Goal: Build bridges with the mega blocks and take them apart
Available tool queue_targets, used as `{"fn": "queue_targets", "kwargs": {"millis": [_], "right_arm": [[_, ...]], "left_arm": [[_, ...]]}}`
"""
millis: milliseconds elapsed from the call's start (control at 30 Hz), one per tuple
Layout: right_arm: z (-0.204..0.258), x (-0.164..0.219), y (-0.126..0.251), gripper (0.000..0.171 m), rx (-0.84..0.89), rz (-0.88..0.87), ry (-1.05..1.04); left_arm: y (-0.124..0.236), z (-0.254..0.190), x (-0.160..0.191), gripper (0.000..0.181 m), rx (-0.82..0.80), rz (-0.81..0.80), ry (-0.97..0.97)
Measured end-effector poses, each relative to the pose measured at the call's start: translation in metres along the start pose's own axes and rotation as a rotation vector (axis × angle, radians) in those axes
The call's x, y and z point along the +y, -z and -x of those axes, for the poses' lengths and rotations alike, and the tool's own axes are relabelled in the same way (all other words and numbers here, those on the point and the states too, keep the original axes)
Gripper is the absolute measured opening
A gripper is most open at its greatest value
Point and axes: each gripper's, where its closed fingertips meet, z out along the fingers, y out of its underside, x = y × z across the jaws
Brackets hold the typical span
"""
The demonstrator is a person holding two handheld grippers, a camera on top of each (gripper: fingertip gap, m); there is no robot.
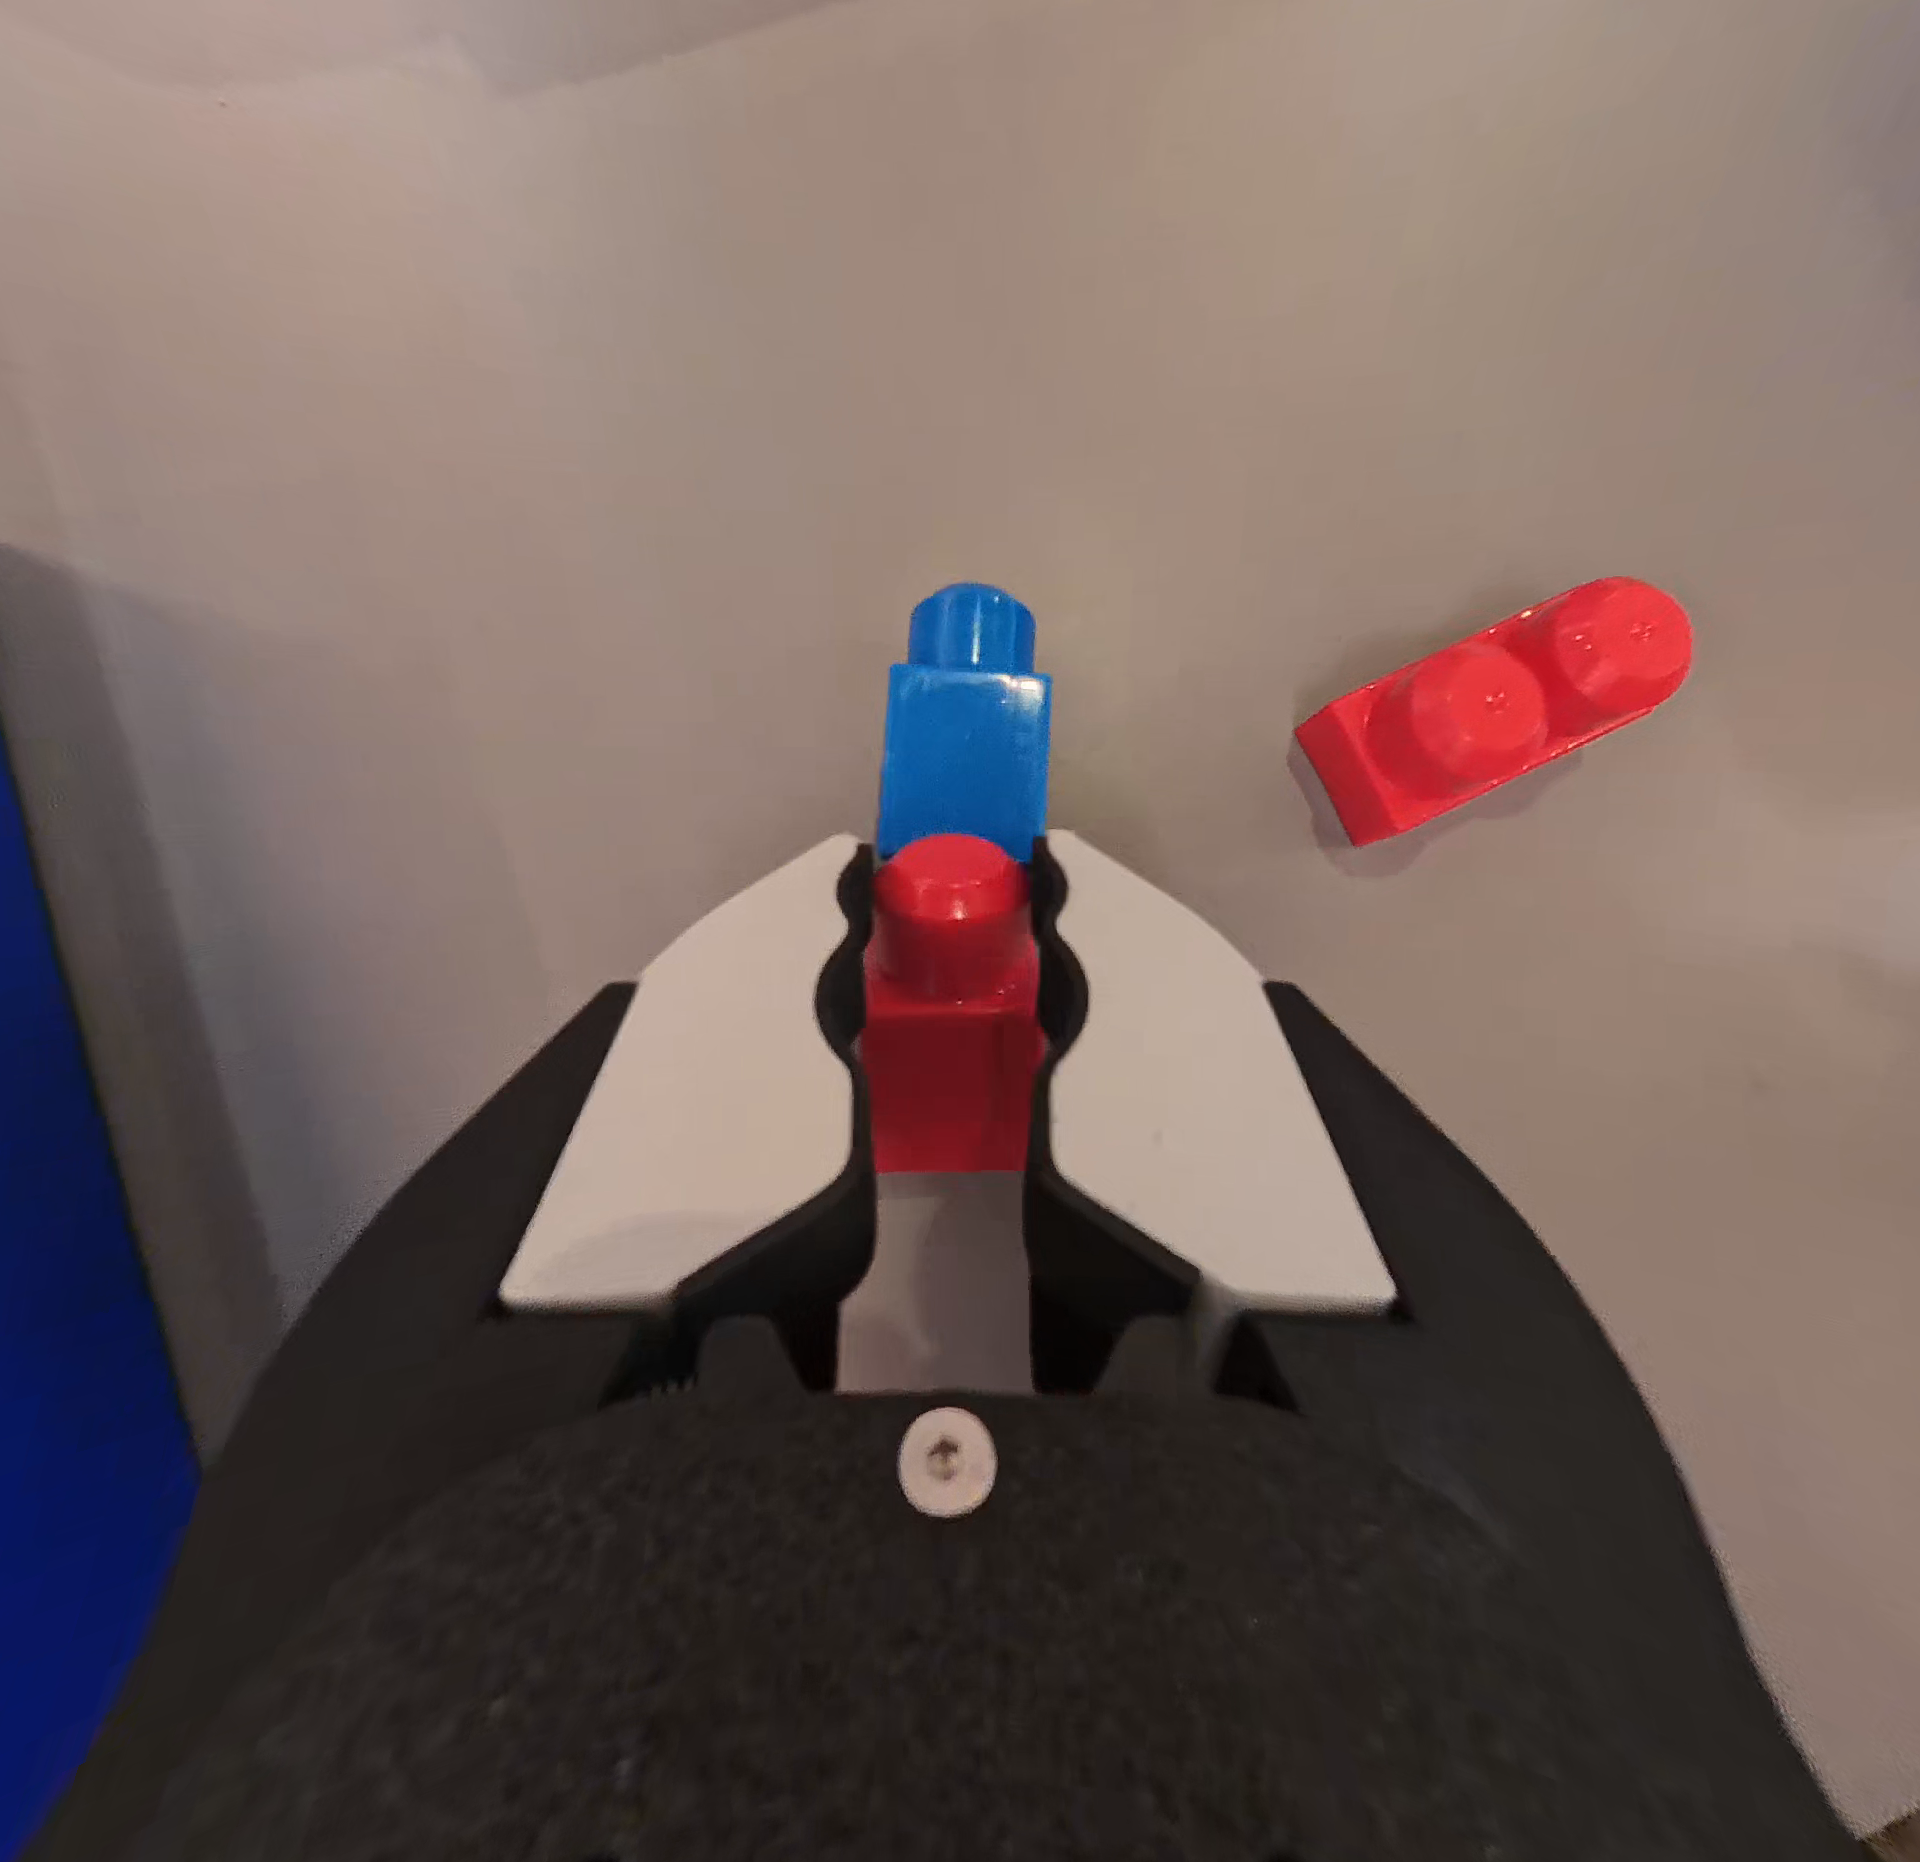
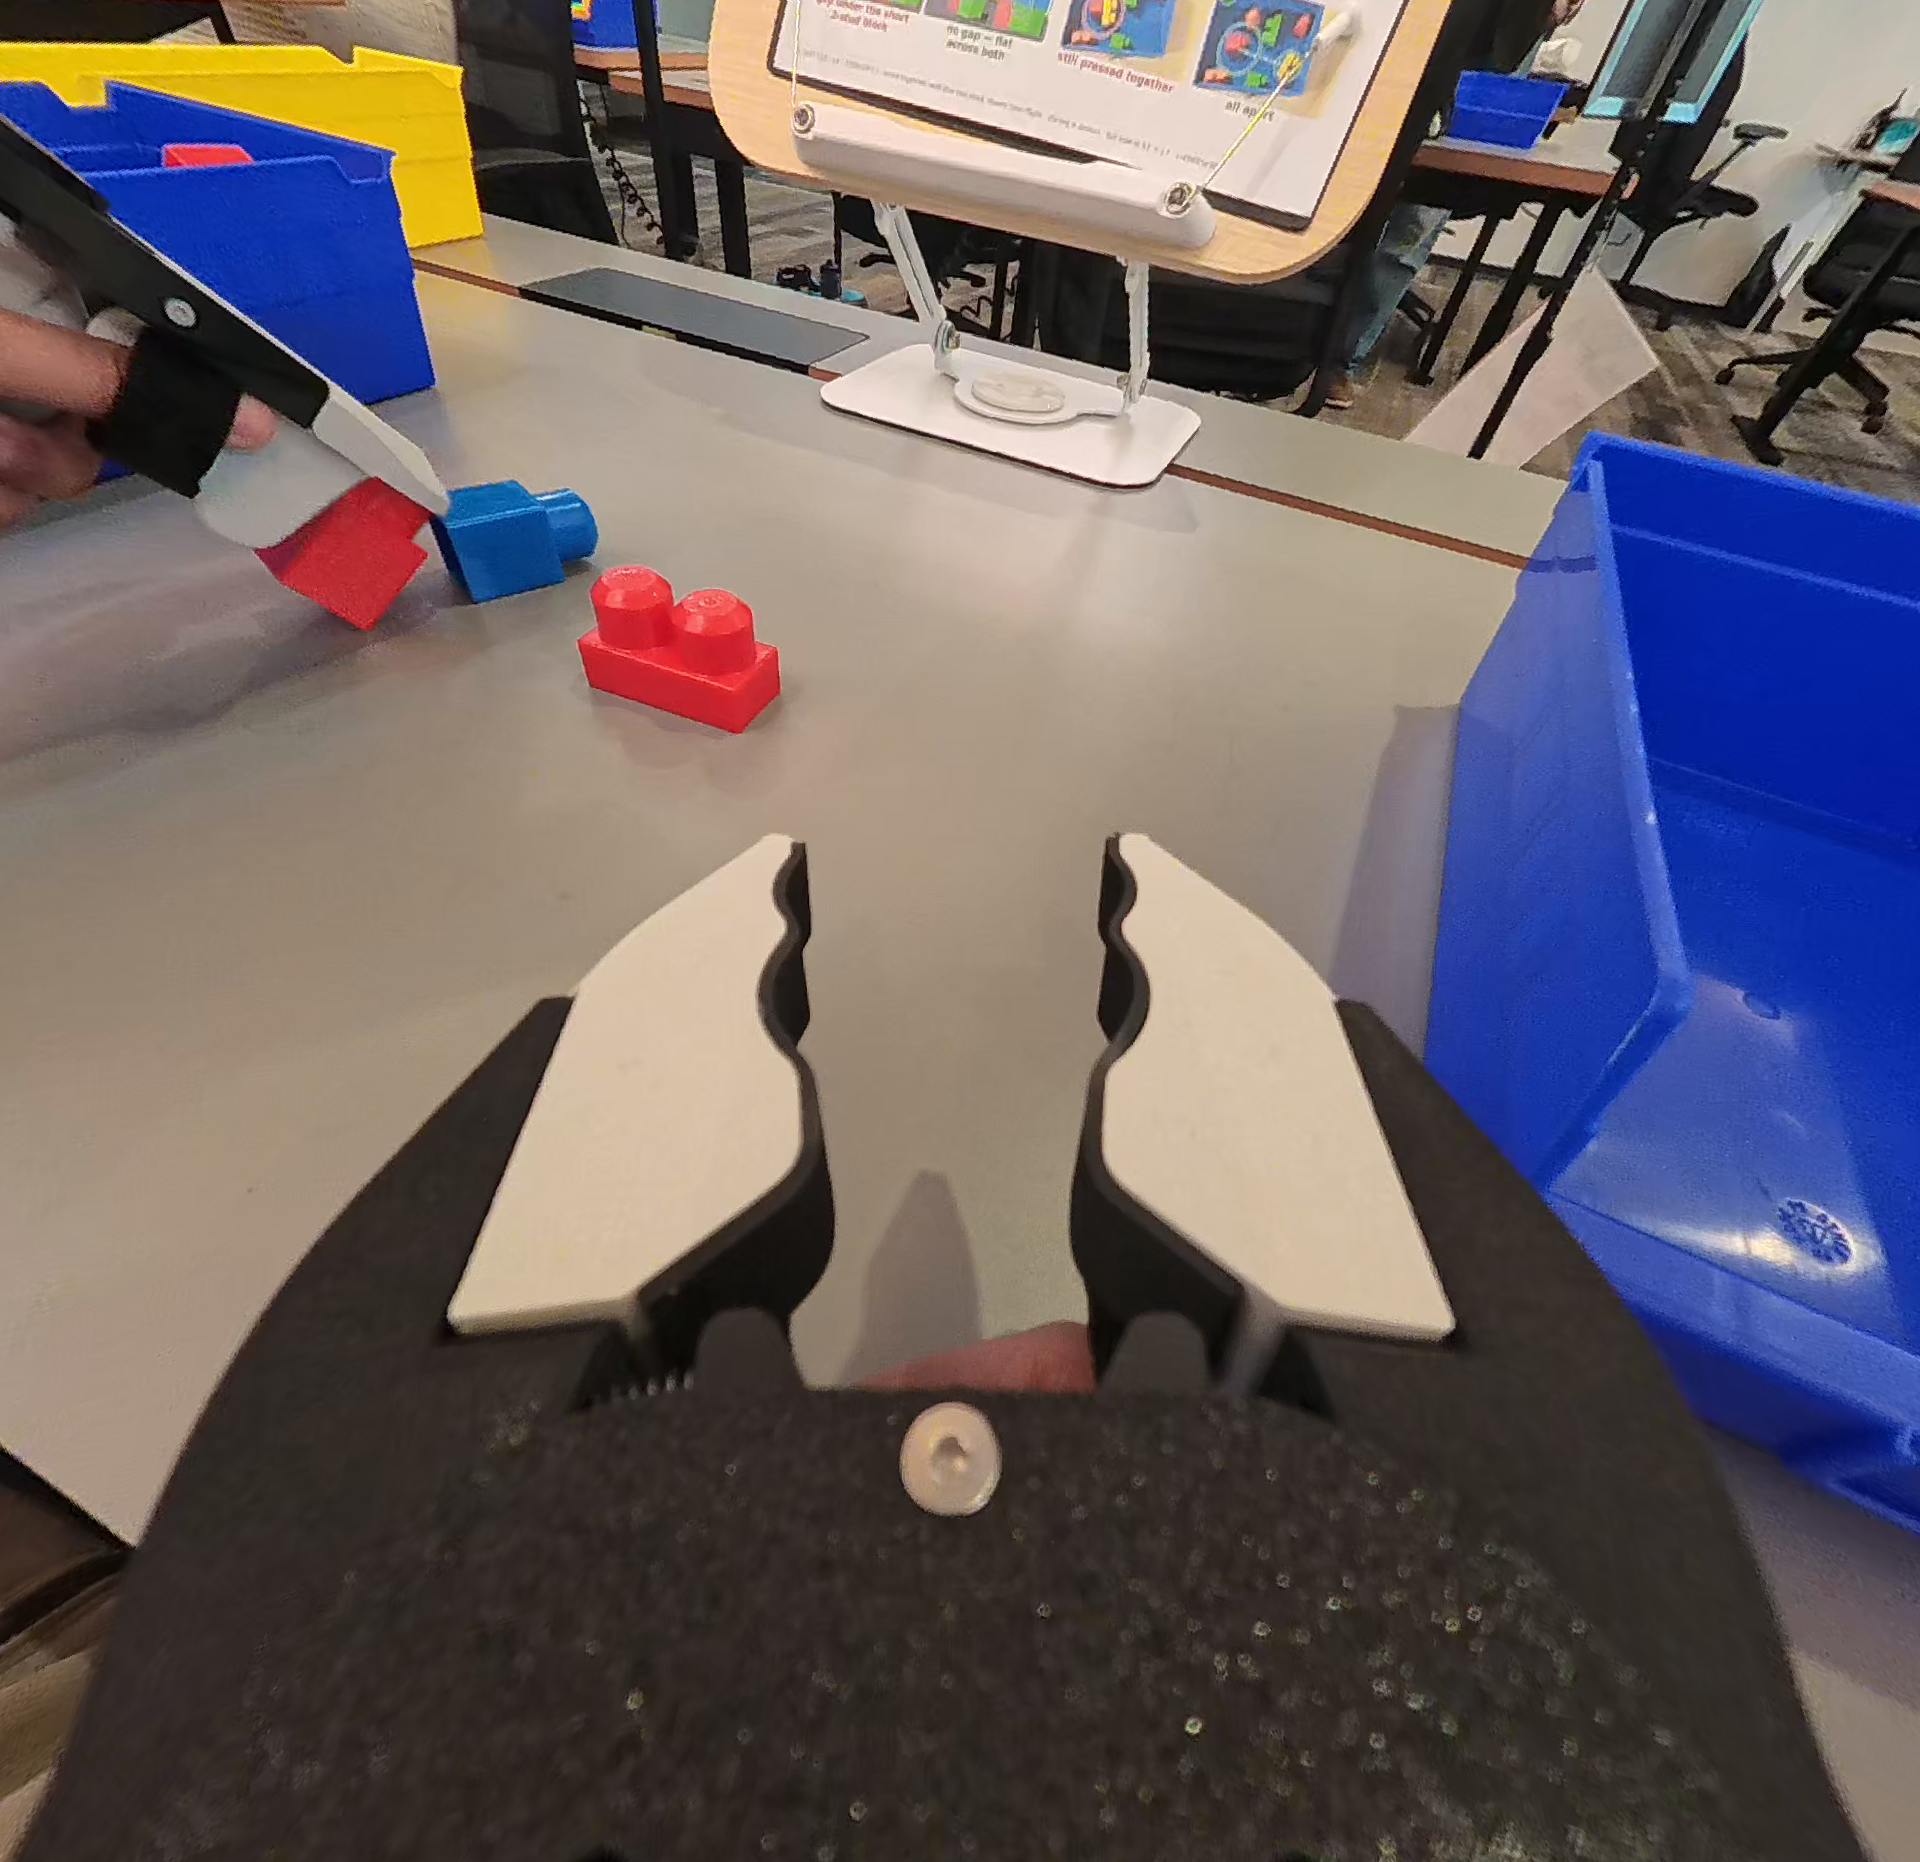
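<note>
A grey bench point(image 2: 935, 773) in an office room carries the work. The left gripper point(image 1: 951, 877) is clamped on a red single-stud block point(image 1: 951, 1023), tilted, its stud just short of a blue single-stud block point(image 1: 966, 752) lying on its side. The right gripper point(image 2: 951, 939) is held apart and empty. A red two-stud block point(image 2: 681, 654) sits near. Judged best: the red block is set upright before release. Counted: three loose blocks, two blue bins point(image 2: 1662, 877) point(image 2: 281, 243), one yellow bin point(image 2: 395, 119).

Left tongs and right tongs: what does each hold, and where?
Left tongs clamp the red one-stud block by its two sides. Right tongs hold nothing.
</note>
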Motion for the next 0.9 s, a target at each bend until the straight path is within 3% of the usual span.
{"fn": "queue_targets", "kwargs": {"millis": [233,700,900], "right_arm": [[0.0,0.0,0.0,0.053,0.0,0.001,0.0],[0.004,-0.004,0.002,0.053,-0.001,-0.008,0.015],[0.004,-0.004,0.003,0.053,-0.002,-0.007,0.017]], "left_arm": [[0.007,0.005,-0.001,0.028,0.024,-0.062,0.023],[0.031,-0.01,0.001,0.028,0.212,-0.452,-0.07],[0.027,-0.004,0.008,0.028,0.172,-0.403,-0.12]]}}
